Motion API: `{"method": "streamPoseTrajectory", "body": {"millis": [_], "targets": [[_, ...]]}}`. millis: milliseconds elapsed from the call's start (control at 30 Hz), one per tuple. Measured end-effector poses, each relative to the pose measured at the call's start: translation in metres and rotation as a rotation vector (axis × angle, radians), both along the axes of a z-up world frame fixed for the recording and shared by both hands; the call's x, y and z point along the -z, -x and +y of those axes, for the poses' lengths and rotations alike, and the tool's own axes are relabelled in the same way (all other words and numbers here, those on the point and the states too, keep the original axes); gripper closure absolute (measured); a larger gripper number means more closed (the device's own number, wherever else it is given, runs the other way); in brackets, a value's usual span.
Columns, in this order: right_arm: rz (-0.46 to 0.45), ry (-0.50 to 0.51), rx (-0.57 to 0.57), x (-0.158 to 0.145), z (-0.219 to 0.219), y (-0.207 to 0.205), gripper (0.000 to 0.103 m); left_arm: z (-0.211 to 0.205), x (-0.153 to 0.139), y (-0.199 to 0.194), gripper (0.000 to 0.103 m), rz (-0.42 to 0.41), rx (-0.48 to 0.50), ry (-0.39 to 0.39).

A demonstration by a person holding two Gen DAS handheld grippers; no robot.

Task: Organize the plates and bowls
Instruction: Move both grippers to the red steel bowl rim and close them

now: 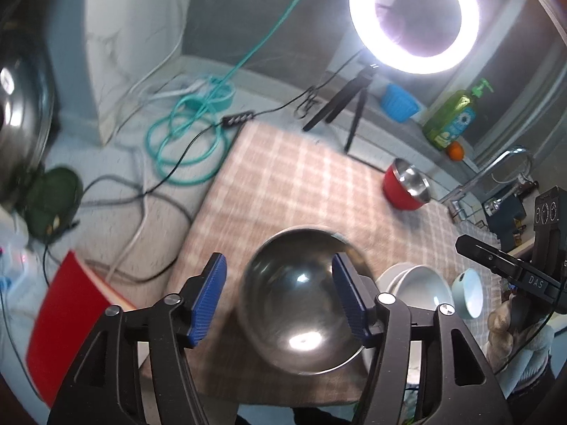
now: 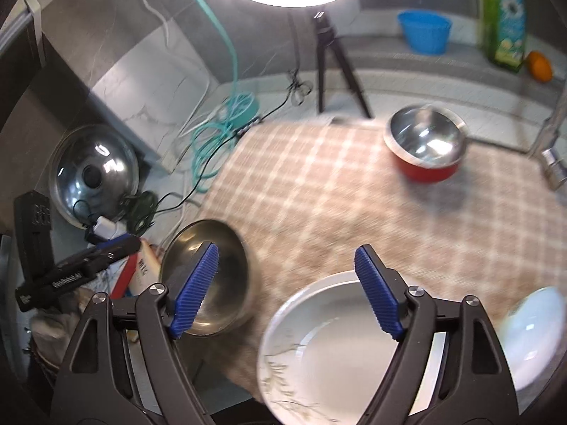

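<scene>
Steel bowl [image 1: 301, 311] sits below the left hand-held gripper [image 1: 280, 297] — jaws wide, gripping nothing.

Home kitchen counter, my work spot. Checked cloth [image 2: 354, 191] as landmark: beyond its far edge, tiled ledge with green dish-soap bottle [image 1: 452, 120], orange [image 1: 455, 150], blue basin [image 2: 423, 35]. Right of cloth, chrome sink tap [image 1: 496, 166]. Left of cloth, steel pot lid [image 2: 94, 173] leaning on marble-look wall. On cloth, steel-lined red bowl [image 2: 427, 145]. Ring light [image 1: 414, 17] on tripod at cloth's far edge.
</scene>
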State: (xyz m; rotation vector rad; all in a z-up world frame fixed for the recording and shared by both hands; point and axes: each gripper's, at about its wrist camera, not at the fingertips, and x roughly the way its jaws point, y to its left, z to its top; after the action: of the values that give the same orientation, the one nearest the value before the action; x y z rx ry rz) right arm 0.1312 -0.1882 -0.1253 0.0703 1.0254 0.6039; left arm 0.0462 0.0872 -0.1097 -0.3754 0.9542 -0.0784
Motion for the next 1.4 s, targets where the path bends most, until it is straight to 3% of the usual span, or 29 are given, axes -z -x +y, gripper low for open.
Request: {"method": "streamPoseTrajectory", "body": {"millis": [233, 333, 433, 667, 833, 1033, 1400], "targets": [[-0.052, 0.044, 0.078, -0.033, -0.052, -0.017, 0.021, -0.031, -0.032, -0.025, 0.036, -0.063, 0.091, -0.006], [-0.076, 0.027, 0.127, -0.049, -0.076, -0.029, 0.019, -0.048, -0.047, -0.041, 0.036, -0.091, 0.135, -0.011], [-0.084, -0.008, 0.175, -0.065, -0.097, -0.044, 0.011, -0.063, -0.059, -0.057, 0.036, -0.112, 0.172, -0.014], [-0.074, -0.073, 0.241, -0.081, -0.126, -0.082, 0.011, -0.095, -0.067, -0.105, 0.036, -0.114, 0.255, -0.012], [0.005, -0.112, 0.285, -0.061, -0.139, -0.117, 0.011, -0.115, -0.047, -0.147, 0.036, -0.040, 0.282, 0.006], [0.109, -0.113, 0.308, -0.020, -0.143, -0.156, 0.011, -0.128, -0.010, -0.194, 0.036, 0.082, 0.263, 0.102], [0.252, -0.090, 0.306, 0.045, -0.133, -0.200, 0.012, -0.164, 0.040, -0.241, 0.037, 0.206, 0.264, 0.132]]}}
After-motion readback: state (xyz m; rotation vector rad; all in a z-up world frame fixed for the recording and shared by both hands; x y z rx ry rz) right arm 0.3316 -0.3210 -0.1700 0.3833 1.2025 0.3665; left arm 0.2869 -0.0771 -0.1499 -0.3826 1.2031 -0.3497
